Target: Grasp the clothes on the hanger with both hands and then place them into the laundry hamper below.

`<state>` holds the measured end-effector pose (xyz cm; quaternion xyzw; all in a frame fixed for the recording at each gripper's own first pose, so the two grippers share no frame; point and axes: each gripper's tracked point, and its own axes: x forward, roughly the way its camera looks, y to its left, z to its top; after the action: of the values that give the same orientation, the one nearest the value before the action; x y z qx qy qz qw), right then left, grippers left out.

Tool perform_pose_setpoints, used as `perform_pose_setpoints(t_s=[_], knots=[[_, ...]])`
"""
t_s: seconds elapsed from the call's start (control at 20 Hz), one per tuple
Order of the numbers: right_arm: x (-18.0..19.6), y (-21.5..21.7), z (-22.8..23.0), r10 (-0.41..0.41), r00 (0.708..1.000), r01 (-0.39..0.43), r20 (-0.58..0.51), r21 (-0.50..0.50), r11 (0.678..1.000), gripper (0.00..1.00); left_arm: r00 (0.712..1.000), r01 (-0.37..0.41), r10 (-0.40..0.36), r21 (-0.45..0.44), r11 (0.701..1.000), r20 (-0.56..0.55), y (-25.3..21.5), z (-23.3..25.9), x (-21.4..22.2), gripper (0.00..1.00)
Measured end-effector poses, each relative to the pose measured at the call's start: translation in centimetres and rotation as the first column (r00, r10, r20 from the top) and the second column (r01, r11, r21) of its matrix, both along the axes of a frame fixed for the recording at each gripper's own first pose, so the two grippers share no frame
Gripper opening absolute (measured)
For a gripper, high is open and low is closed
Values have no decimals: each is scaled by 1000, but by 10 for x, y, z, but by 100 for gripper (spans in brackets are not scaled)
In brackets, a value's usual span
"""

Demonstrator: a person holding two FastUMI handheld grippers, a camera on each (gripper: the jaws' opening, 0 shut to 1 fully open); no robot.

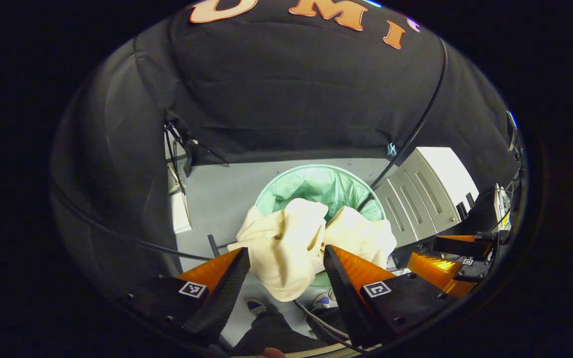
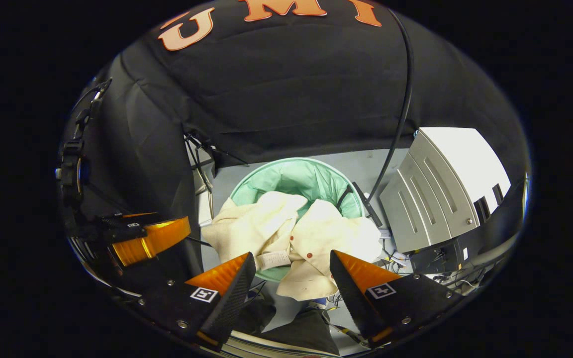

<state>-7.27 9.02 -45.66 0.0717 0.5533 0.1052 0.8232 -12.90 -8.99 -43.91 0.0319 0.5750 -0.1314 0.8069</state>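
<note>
Both jaws stand wide apart, holding nothing: the left gripper (image 1: 286,258) and the right gripper (image 2: 292,263) hang above one cream garment (image 2: 291,233). It lies draped across the near rim of one green-lined hamper (image 2: 296,181) on the floor, long axis across the rim, one flap hanging outside toward the grippers.

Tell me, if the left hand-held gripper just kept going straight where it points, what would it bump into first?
Most likely the cream garment, which lies draped over the rim of the green-lined laundry hamper, right ahead of the left hand-held gripper. Its fingers stand open. Depth is hard to judge in this fisheye view.
</note>
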Motion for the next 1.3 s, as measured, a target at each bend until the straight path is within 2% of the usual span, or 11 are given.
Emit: perform_pose_setpoints(t_s=[0.15,0.4,0.6,0.75,0.95,1.05,1.2,1.3], knots=[[-1,-3,7,-9,1000,9,16,-2,1000,94,999,-10,12,-45,999,39,-6,13,4,98],[-2,-1,27,-24,998,24,52,8,1000,94,995,-19,24,-60,998,93,-2,38,10,98],[14,-1,72,-34,990,32,140,14,999,94,986,-19,30,-64,998,167,4,72,22,98],[33,1,116,-28,973,24,231,18,1000,94,970,-33,56,-100,994,238,2,109,38,98],[62,2,183,-53,932,37,360,51,998,94,929,-43,97,-155,987,357,0,172,68,98],[77,-2,220,-72,900,50,429,64,997,94,901,-47,125,-193,980,415,-4,205,83,100],[98,-14,274,-91,835,68,542,62,996,94,834,-58,181,-242,969,522,1,257,109,97],[108,-23,310,-107,788,86,607,63,994,94,788,-69,209,-255,965,579,10,287,118,100]])
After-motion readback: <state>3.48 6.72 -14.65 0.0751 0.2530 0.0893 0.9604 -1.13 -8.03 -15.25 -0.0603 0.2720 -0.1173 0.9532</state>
